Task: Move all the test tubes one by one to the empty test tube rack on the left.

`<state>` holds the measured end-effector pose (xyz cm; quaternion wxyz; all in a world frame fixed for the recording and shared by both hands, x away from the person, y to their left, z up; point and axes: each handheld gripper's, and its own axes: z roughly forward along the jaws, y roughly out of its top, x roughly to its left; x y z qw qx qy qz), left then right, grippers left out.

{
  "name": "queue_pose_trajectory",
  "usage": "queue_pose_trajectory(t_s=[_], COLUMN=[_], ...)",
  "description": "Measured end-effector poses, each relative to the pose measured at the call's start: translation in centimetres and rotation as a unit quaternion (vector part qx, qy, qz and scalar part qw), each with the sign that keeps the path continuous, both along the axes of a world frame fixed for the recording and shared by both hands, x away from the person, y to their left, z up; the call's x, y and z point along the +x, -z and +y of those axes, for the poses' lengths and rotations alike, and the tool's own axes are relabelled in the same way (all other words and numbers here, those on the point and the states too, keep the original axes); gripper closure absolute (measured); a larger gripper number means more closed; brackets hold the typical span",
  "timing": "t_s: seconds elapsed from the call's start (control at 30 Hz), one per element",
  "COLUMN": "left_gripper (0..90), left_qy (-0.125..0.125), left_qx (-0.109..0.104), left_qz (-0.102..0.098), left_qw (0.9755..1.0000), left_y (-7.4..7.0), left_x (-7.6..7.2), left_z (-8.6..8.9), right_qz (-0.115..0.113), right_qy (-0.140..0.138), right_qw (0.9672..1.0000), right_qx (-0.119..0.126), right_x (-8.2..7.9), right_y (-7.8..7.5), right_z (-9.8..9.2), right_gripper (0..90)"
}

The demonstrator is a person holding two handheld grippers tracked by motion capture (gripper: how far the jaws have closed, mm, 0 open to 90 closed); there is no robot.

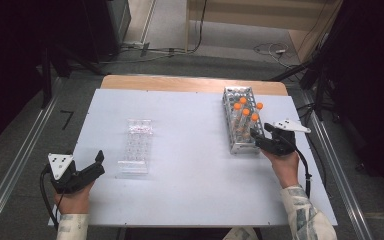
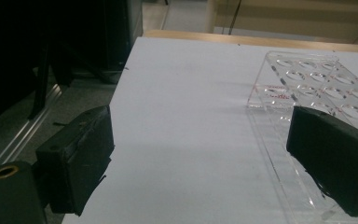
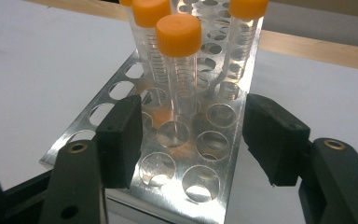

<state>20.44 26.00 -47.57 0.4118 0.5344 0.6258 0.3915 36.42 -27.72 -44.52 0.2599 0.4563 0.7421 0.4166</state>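
A metal tube rack (image 1: 241, 120) stands at the right of the white table (image 1: 190, 170), with several clear orange-capped tubes (image 1: 246, 112) upright in its middle holes. My right gripper (image 1: 256, 137) hovers at the rack's near end. In the right gripper view, the right gripper (image 3: 193, 130) is open, its jaws spread above empty holes of the rack (image 3: 121, 88), and the nearest tube (image 3: 179, 60) stands just ahead, untouched. A clear acrylic rack (image 1: 137, 145) lies left of centre. My left gripper (image 1: 100, 162) rests open near its front left corner. The left gripper (image 2: 200, 149) holds nothing, with the acrylic rack (image 2: 317, 84) by its right jaw.
The wooden table edge (image 1: 195, 82) runs along the far side. Cables (image 1: 275, 50) lie on the floor beyond it. Dark stands and metal rails flank both sides of the table. A person's hands and patterned sleeves (image 1: 305, 215) enter from the bottom.
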Motion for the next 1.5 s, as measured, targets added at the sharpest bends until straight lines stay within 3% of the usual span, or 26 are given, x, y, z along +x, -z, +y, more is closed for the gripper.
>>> queue_pose_trajectory(t_s=[0.83, 1.13, 1.5], left_gripper=[7.6, 7.6, 7.6], left_qy=[-0.002, -0.001, -0.002], left_qx=[0.002, 0.002, 0.001], left_qz=[0.003, 0.002, 0.003], left_qw=[1.0, 1.0, 1.0], left_y=[0.0, 0.0, 0.1], left_x=[-0.1, -0.1, -0.1], left_z=[0.1, 0.1, 0.1], right_qz=[0.003, -0.003, -0.02], right_qy=[-0.009, -0.007, -0.004], right_qw=[0.9999, 0.9999, 0.9998], right_qx=[-0.009, -0.011, 0.001], right_x=[2.2, 2.2, 1.8], right_y=[0.5, 0.5, -0.7], right_z=[1.5, 1.4, 1.1], right_gripper=[67.9, 71.5, 71.6])
